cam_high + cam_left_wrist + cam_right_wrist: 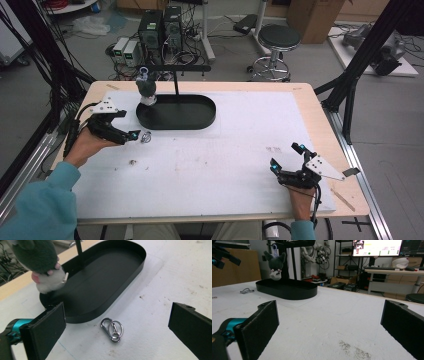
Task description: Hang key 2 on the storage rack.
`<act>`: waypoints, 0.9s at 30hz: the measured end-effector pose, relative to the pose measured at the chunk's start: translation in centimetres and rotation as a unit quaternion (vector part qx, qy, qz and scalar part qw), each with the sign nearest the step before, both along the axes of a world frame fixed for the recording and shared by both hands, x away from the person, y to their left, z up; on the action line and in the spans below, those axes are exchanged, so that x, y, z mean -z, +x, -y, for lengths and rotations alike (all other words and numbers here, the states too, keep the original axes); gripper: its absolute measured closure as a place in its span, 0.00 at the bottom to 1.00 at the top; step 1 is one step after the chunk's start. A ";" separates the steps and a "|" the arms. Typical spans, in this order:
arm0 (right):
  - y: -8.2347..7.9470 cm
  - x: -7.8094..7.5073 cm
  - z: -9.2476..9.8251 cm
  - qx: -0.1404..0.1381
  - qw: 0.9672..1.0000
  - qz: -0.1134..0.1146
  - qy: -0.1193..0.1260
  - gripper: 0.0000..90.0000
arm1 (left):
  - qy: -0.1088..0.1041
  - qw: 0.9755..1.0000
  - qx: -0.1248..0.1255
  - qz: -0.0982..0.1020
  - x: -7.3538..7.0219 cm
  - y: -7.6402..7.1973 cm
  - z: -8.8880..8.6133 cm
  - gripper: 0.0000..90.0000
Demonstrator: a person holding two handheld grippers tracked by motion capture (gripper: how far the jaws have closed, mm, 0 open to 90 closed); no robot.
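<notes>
A silver carabiner clip with a ring [112, 329] lies on the white mat just in front of the black oval tray [130, 277]. My left gripper [131, 131] hovers open right beside the clip [145, 136], its jaws wide apart on either side. A dark grey plush toy [146, 89] hangs by a loop from the black stand's crossbar [175, 67] over the tray's left end. The plush [275, 263] and clip [246, 291] also appear far off in the right gripper view. My right gripper [286, 157] rests open at the mat's near right, nothing between its jaws.
The tray [200, 120] and stand post [176, 82] occupy the back centre-left of the mat. A small bit of debris [133, 162] lies near the left forearm. The wooden table edge [320, 120] borders the mat. A stool [278, 40] and computers stand beyond.
</notes>
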State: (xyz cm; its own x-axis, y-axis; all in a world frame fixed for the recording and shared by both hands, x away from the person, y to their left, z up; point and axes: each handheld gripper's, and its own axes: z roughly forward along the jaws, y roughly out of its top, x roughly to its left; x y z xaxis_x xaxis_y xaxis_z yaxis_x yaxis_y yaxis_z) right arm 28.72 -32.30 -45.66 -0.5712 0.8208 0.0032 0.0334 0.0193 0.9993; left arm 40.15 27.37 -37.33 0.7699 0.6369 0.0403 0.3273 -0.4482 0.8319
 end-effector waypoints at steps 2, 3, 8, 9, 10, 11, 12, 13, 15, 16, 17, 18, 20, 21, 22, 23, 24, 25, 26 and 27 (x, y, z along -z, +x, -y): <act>0.0 0.0 0.0 0.000 1.000 -0.001 0.000 0.01 | 0.003 1.000 0.004 -0.004 0.1 0.3 0.3 0.02; -0.1 0.0 0.0 -0.001 1.000 -0.004 0.002 0.01 | 0.009 1.000 0.005 -0.009 0.1 0.5 0.4 0.02; 0.0 0.0 0.0 -0.001 1.000 -0.001 0.000 0.01 | 0.023 1.000 0.010 -0.018 0.3 1.1 1.0 0.02; 0.0 0.0 0.0 -0.001 1.000 -0.001 0.000 0.01 | 0.025 0.999 0.010 -0.021 0.3 1.2 1.1 0.02; 0.0 0.0 0.0 -0.001 1.000 -0.001 0.001 0.01 | 0.027 0.999 0.011 -0.025 0.3 1.3 1.1 0.02; 0.0 0.0 0.0 -0.001 1.000 -0.001 0.000 0.01 | 0.030 0.999 0.011 -0.027 0.4 1.4 1.1 0.03; 0.0 0.0 0.0 -0.002 1.000 -0.001 0.001 0.01 | 0.031 0.999 0.009 -0.030 0.5 1.5 1.2 0.03; 0.0 0.0 0.0 -0.002 1.000 -0.001 0.001 0.01 | 0.033 0.999 0.009 -0.034 0.6 1.7 1.2 0.03; 0.0 0.0 0.0 -0.001 1.000 -0.002 0.001 0.01 | 0.035 0.999 0.011 -0.038 0.8 1.9 1.2 0.03; 0.0 0.0 0.0 -0.001 1.000 -0.002 0.001 0.01 | 0.035 0.999 0.012 -0.040 0.8 1.9 1.3 0.03; 0.0 0.0 0.0 -0.001 1.000 -0.002 0.001 0.01 | 0.035 0.999 0.010 -0.040 0.9 2.0 1.3 0.03; 0.0 0.0 0.0 -0.001 1.000 -0.004 0.003 0.01 | 0.035 0.998 0.007 -0.042 1.0 2.0 1.4 0.03; 0.0 0.0 0.0 -0.001 1.000 -0.004 0.002 0.01 | 0.040 0.998 0.007 -0.048 1.1 2.2 1.4 0.03; 0.0 0.0 0.0 -0.001 1.000 -0.004 0.003 0.01 | 0.045 0.998 0.005 -0.053 1.3 2.3 1.5 0.03; 0.0 0.0 0.0 -0.001 1.000 -0.004 0.003 0.01 | 0.047 0.997 0.005 -0.056 1.4 2.3 1.5 0.03; 0.0 0.0 0.0 -0.001 1.000 -0.004 0.003 0.01 | 0.052 0.997 0.003 -0.061 1.6 2.4 1.5 0.03; 0.0 0.0 0.0 -0.002 1.000 -0.004 0.003 0.01 | 0.055 0.996 0.001 -0.067 1.8 2.5 1.5 0.03; 0.0 0.0 0.0 -0.001 1.000 -0.004 0.003 0.01 | 0.059 0.996 0.002 -0.071 2.0 2.7 1.6 0.03; 0.0 0.0 0.0 -0.002 1.000 -0.004 0.003 0.01 | 0.062 0.995 0.000 -0.076 2.2 2.7 1.7 0.03; 0.0 0.0 0.0 -0.001 1.000 -0.004 0.003 0.01 | 0.068 0.995 0.002 -0.079 2.3 2.9 1.7 0.03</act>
